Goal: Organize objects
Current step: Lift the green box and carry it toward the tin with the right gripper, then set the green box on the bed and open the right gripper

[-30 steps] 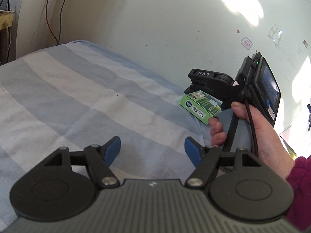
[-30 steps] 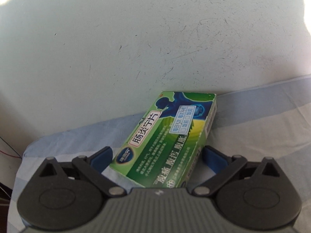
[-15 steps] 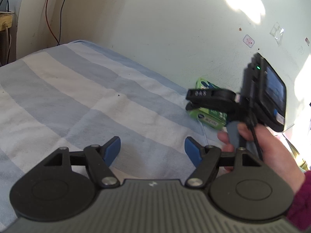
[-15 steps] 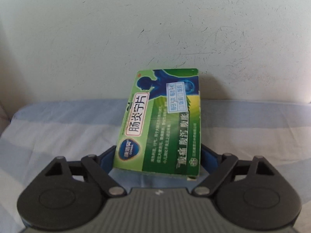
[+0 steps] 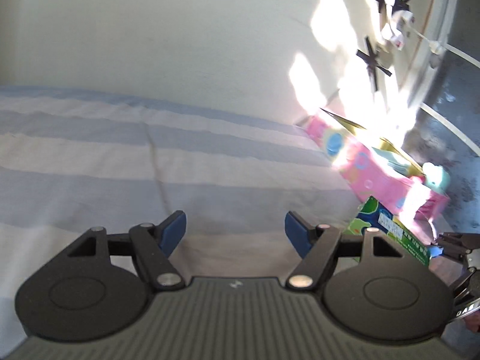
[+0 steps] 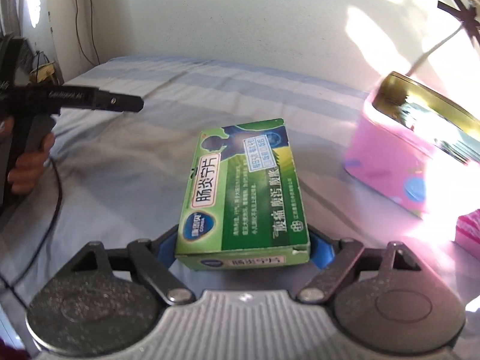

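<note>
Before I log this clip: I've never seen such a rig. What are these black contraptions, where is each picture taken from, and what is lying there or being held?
There is no robot here. A person holds a two-finger gripper in each hand, and a fisheye camera on each looks forward along its fingers.

In the left wrist view, the left gripper hangs open and empty above a blue-and-white striped bedsheet beside a pale wall.

In the right wrist view, the right gripper has closed its blue pads on a green medicine box, carried above the sheet. At that view's left edge a hand holds the other gripper.

A pink tin stands open on the sheet to the right, some items inside.
</note>
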### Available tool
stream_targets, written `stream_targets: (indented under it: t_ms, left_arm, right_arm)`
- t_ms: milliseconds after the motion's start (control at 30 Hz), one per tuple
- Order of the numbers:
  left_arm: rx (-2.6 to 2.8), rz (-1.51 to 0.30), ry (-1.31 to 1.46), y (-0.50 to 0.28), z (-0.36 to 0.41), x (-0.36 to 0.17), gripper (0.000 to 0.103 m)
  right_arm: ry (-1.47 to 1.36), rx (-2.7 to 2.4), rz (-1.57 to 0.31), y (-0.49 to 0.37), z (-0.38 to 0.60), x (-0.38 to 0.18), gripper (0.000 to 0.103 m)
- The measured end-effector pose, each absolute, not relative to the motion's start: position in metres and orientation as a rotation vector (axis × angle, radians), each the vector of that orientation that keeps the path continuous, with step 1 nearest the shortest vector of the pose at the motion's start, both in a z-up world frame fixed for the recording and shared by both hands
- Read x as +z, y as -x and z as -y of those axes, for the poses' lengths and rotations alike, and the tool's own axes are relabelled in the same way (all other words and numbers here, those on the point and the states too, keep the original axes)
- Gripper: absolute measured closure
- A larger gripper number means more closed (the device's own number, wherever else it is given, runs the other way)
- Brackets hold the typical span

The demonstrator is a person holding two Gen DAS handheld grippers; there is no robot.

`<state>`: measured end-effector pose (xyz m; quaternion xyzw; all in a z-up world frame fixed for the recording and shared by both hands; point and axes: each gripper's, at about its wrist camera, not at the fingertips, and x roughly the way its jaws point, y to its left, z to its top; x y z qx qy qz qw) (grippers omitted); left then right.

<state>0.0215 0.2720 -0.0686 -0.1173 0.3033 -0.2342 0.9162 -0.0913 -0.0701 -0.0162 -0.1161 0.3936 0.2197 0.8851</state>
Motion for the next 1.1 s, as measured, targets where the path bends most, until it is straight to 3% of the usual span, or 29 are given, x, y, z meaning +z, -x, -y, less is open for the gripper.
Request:
stream_targets:
  t_ms: [100,200,300,600,1033,1100]
  left_arm:
    - [-0.595,-0.661,0.214,-0.010,-0.233,-0.068,0.029]
    - [-0.676,-0.683,0.166,0.002,-0.189,-0.067,0.029]
    - [-0.739,-0.717,0.167,0.006,-0.149,-0.065,0.029]
    - [-0.645,-0.758,0.071,0.026,-0.081,-0.059,0.029]
    - [-0.360,-0.656,-0.096,0.046,-0.062,-0.050,0.028]
    - [-0.332,-0.637,-0.125,0.053,-0.060,-0.052,0.023]
  right_arm:
    - [0.261,0.335,-0.784,0.131,0.108,-0.016,0.003]
    - [0.194,0.190,-0.736,0.153,0.143,-0.023,0.001]
    - [0.177,-0.014,-0.685,0.159,0.162,-0.024,0.001]
    - [0.103,0.161,-0.607,0.186,0.173,-0.031,0.001]
    - [0.046,0.221,-0.592,0.183,0.175,-0.039,0.000]
    - [0.060,0.221,-0.586,0.182,0.178,-0.037,0.000]
